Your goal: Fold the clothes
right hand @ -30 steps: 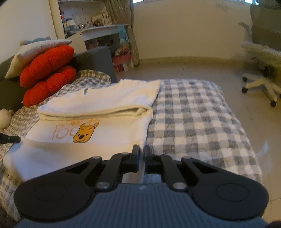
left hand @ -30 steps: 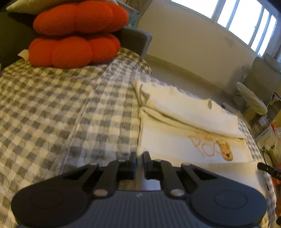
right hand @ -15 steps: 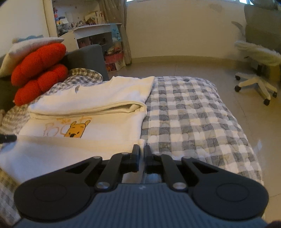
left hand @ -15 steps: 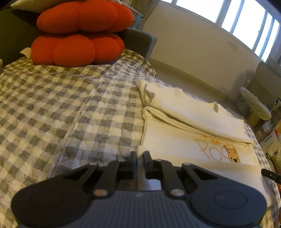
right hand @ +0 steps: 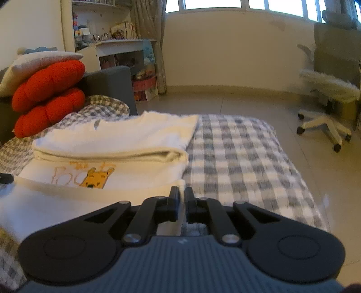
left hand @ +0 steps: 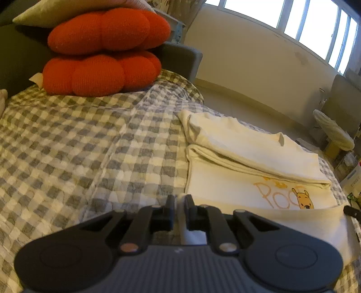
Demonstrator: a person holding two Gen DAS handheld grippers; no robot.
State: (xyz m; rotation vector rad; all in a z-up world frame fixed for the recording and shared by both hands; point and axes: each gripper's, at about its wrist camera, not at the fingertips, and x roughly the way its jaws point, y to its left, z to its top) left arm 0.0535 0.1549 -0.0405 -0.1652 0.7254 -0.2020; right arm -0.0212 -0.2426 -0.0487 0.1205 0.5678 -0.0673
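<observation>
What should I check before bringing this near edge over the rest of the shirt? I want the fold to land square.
1. Left hand-held gripper shut on shirt corner: ok.
2. Right hand-held gripper shut on the other corner: ok.
3. Far fold lying flat: ok.
4. Held edge taut between grippers: cannot tell.
5. Checked cover around the shirt bare: ok.
6. Red cushions apart from the shirt: ok.

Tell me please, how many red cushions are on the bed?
2. The lower red cushion lies on the checked cover at the head of the bed, and the upper red cushion is stacked on it, under a pale pillow. More may be hidden behind.
</observation>
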